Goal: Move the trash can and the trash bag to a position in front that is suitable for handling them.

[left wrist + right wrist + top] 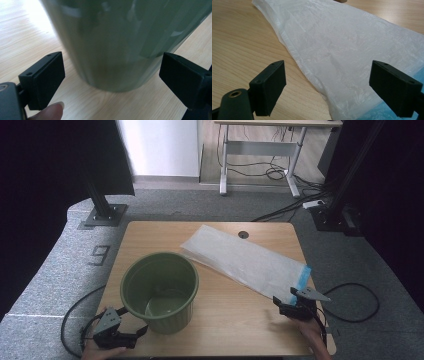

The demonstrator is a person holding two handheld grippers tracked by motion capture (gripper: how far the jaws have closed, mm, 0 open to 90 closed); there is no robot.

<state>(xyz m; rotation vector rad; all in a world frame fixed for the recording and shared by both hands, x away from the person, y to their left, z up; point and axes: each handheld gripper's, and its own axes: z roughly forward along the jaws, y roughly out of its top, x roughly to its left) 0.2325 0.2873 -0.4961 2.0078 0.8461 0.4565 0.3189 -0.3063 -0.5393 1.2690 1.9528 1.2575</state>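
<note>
A dark green plastic bin [160,290] stands upright and empty on the wooden table [235,320], left of centre. My left gripper [131,326] is open at the bin's near left side, low by the table's front edge. In the left gripper view the bin's wall [115,50] rises just beyond the wide-apart jaws. A flat white plastic bag [240,260] with a blue end strip [301,282] lies diagonally at the right. My right gripper [287,304] is open just short of that blue end; the bag [342,50] spreads ahead of its jaws.
A round cable hole [243,235] sits near the table's far edge. Black cables [357,302] trail over the grey carpet on both sides. Dark frame posts [102,205] stand at the far left and right, and a desk [260,150] stands behind.
</note>
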